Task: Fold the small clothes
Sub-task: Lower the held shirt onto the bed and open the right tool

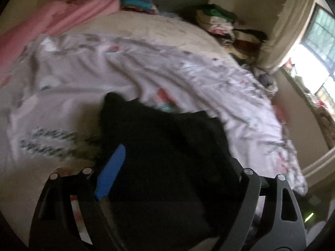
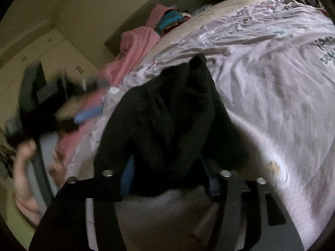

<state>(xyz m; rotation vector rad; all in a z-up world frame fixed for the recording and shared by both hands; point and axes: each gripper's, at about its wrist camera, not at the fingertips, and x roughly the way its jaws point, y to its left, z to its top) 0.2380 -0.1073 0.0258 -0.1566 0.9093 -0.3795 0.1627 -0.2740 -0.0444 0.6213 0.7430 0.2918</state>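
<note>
Dim, motion-blurred fisheye views; glare from the window (image 1: 316,62), dark vignetted corners.

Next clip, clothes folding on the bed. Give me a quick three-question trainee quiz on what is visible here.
1. True or false: the black garment lies on a bare floor.
2. What colour is the long cloth beside the printed sheet? A pink, B green, C yellow.
3. Fill in: the visible pad of the left claw is ___.

Key: 1 false, it lies on the printed sheet. 2 A. 3 blue.
</note>
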